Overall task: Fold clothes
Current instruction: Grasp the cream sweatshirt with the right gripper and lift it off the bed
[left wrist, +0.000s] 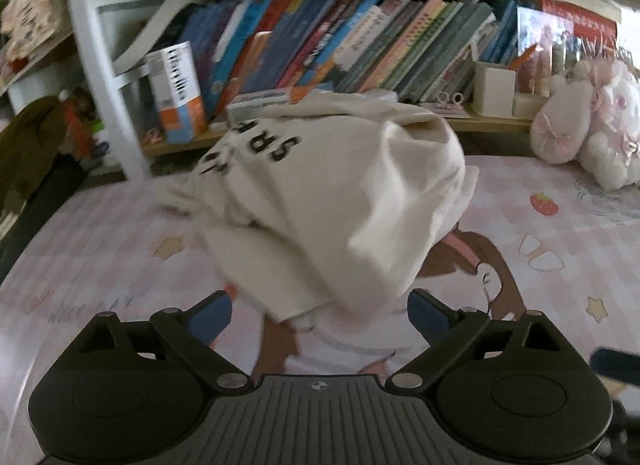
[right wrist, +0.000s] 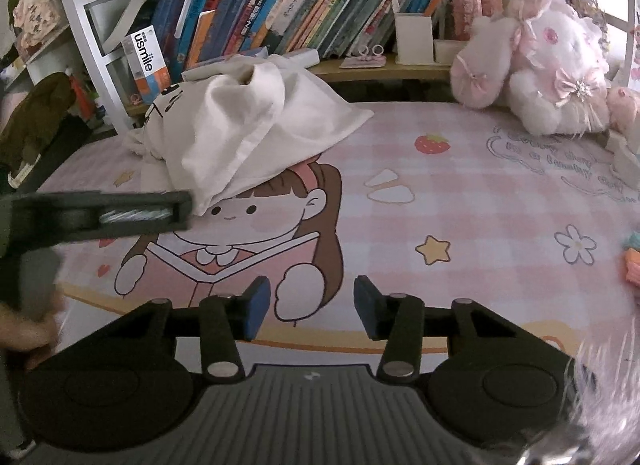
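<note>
A cream-white garment with black letters [left wrist: 332, 193] lies bunched in a heap on the pink cartoon-print mat [left wrist: 540, 225]. My left gripper [left wrist: 320, 315] is open, its blue pads wide apart, right at the heap's near edge; the cloth hangs between the pads but is not pinched. In the right wrist view the same garment [right wrist: 240, 133] lies at the far left of the mat [right wrist: 480, 193]. My right gripper [right wrist: 312, 307] is open and empty, low over the printed girl, well short of the garment. The left gripper's body [right wrist: 100, 217] shows at the left edge, by the garment's lower corner.
A shelf of leaning books [right wrist: 280, 17] runs along the back. A white curved frame [right wrist: 92, 45] stands at the left. Pink-white plush toys [right wrist: 552, 65] sit at the back right. A white pen holder [right wrist: 414, 37] stands on the shelf. A small orange item [right wrist: 632, 269] lies at the right edge.
</note>
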A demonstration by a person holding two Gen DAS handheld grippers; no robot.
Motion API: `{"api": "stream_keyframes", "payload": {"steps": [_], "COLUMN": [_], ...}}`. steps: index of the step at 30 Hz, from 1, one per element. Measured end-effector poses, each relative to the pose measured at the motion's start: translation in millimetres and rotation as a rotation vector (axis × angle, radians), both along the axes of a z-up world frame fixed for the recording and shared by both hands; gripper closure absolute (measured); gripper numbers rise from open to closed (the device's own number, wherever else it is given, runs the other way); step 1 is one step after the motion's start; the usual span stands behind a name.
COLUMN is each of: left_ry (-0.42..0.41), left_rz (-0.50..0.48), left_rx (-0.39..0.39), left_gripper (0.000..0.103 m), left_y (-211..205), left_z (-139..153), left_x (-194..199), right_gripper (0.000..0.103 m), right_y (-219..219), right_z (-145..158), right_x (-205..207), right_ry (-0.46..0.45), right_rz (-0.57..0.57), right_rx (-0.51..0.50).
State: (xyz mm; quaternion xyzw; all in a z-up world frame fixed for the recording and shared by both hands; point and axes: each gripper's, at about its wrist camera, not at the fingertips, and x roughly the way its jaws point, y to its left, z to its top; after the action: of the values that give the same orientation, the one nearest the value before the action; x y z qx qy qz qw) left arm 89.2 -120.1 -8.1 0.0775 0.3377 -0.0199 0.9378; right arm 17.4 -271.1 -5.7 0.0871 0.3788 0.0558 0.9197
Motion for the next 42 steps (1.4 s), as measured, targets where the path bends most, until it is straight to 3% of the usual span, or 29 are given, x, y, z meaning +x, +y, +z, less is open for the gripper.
{"api": "stream_keyframes", "payload": {"steps": [7,8,9,10,11,14,16,19,23,27,31,38,40,41,42], "left_ry": [0.017,0.011,-0.003,-0.016,-0.016,-0.045,-0.088,-0.124,-0.150,-0.173,-0.170,-0.156,-0.144,-0.137,-0.132], "left_rz": [-0.006,0.005,0.017,0.029,0.050,0.094,0.084,0.038,0.016,0.079,0.100,0.074,0.120,0.154,0.188], "left_rx": [0.069,0.071,0.058,0.042,-0.011,-0.173,-0.216,-0.220,-0.232,-0.294,-0.279,-0.283,-0.310,-0.329,-0.350], "left_gripper": [0.007,0.011,0.022,0.063,0.092,0.097,0.097,0.097,0.097,0.097,0.097,0.097,0.097,0.097,0.098], "left_y": [-25.1,-23.9,-19.5,-14.4,-3.6,32.1,54.0,81.3,125.7,182.2,223.4,260.5,277.8,288.1,298.8], "left_z": [-13.1,-12.5,-9.5,-6.1,0.2,21.4,36.6,53.5,71.3,90.2,97.8,97.1,94.7,93.7,93.1], "left_x": [37.7,41.4,43.7,45.8,46.4,41.6,25.7,-6.4,-52.7,-90.6,-109.4,-129.5,-131.9,-132.7,-133.4], "right_gripper": [0.055,0.054,0.053,0.053,0.052,0.050,0.050,0.047,0.036,0.030,0.029,0.019,0.030,0.071,0.091], "right_y": [-18.5,-20.1,-20.6,-21.0,-21.3,-17.3,-8.3,14.8,61.2,112.5,160.0,250.3,271.9,278.3,284.2], "right_z": [1.7,1.7,1.5,1.3,1.1,2.7,6.5,13.6,19.9,30.7,36.9,34.8,33.8,36.0,40.3], "right_x": [-1.7,-1.7,-1.7,-1.6,-1.5,-1.3,-1.4,1.0,6.5,2.0,-2.6,-0.2,4.0,7.0,9.5], "right_ry": [0.035,0.040,0.042,0.045,0.047,0.041,0.019,-0.028,-0.108,-0.199,-0.271,-0.370,-0.378,-0.354,-0.303], "right_rz": [-0.021,-0.025,-0.028,-0.031,-0.033,-0.021,-0.001,0.062,0.203,0.383,0.533,0.847,0.871,0.893,0.924], "right_rx": [0.053,0.052,0.049,0.045,0.042,0.033,0.002,-0.059,-0.166,-0.282,-0.407,-0.621,-0.659,-0.633,-0.575]}}
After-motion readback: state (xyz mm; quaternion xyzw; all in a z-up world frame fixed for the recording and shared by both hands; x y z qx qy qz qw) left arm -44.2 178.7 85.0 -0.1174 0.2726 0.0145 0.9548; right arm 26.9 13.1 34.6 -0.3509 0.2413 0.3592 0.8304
